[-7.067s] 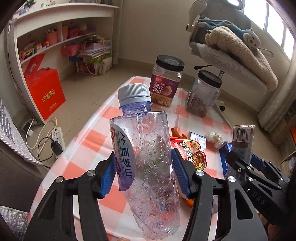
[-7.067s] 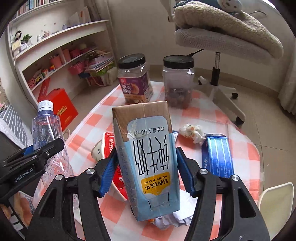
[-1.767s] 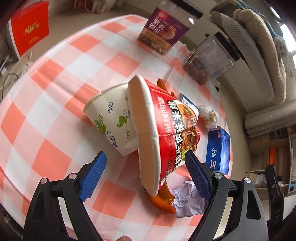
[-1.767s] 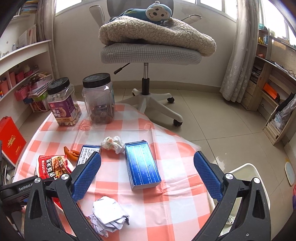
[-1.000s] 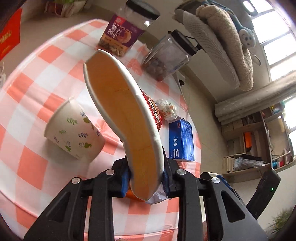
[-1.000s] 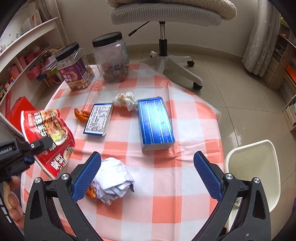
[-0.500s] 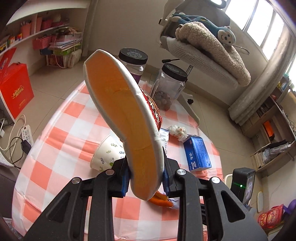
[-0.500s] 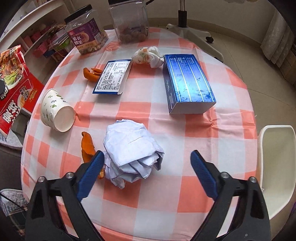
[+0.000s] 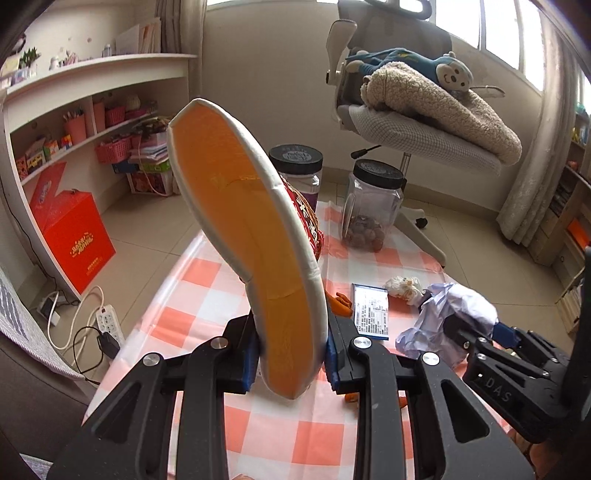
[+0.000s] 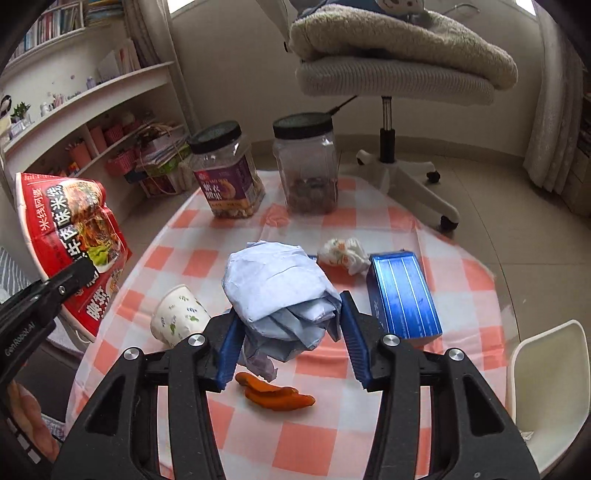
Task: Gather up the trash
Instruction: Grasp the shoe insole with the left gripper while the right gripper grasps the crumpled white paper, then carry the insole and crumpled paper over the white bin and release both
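Both claws hold trash above the checked table point(image 10: 369, 435).

The left gripper point(image 9: 290, 360) clamps the squashed noodle bowl point(image 9: 251, 236) at frame centre; the right gripper point(image 10: 290, 343) squeezes the crumpled paper point(image 10: 275, 291), also centred.

Beige tiled floor point(image 10: 491, 192), white wall shelves point(image 9: 92, 92), office chair point(image 10: 391, 77) under blanket, daylight from windows point(image 9: 502, 33).

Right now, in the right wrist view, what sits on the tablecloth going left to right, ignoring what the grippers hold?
Paper cup → orange peel → crumpled tissue → blue box.
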Motion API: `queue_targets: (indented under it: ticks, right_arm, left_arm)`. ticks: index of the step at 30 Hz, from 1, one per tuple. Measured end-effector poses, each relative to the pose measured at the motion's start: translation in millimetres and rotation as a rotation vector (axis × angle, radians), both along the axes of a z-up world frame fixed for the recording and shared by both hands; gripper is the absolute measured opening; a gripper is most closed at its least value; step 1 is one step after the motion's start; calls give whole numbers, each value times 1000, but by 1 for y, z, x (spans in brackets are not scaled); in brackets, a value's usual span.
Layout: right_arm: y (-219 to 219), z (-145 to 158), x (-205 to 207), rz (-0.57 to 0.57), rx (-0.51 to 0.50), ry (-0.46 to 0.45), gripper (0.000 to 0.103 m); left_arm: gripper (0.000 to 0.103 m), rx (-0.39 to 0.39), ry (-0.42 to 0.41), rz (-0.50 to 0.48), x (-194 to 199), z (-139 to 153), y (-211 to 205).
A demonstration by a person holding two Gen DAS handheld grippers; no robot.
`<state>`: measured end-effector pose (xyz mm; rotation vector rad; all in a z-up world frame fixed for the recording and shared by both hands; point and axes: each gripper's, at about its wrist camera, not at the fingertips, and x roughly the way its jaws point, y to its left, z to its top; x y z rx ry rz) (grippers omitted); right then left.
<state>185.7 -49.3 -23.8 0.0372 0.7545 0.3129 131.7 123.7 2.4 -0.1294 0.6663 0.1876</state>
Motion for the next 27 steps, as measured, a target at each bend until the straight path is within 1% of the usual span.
queue_targets:
  ticks: [4, 7, 11, 15, 27]
  right_arm:
    - [1, 21, -14, -7, -14, -122, 47]
    - [-2, 30, -20, -13, -36, -177, 47]
    - [-7, 33, -22, -25, -50, -198, 47]
    - [-13, 34, -24, -42, -56, -202, 47]
    - [-35, 39, -30, -92, -83, -225, 48]
  left_arm:
    - [28, 43, -46, 8, -3, 8, -8]
    - [28, 76, -71, 11, -6, 11, -14]
    - [28, 91, -93, 3, -8, 15, -22]
    - [28, 87, -103, -12, -8, 17, -29]
    - [28, 79, -108, -76, -4, 19, -59]
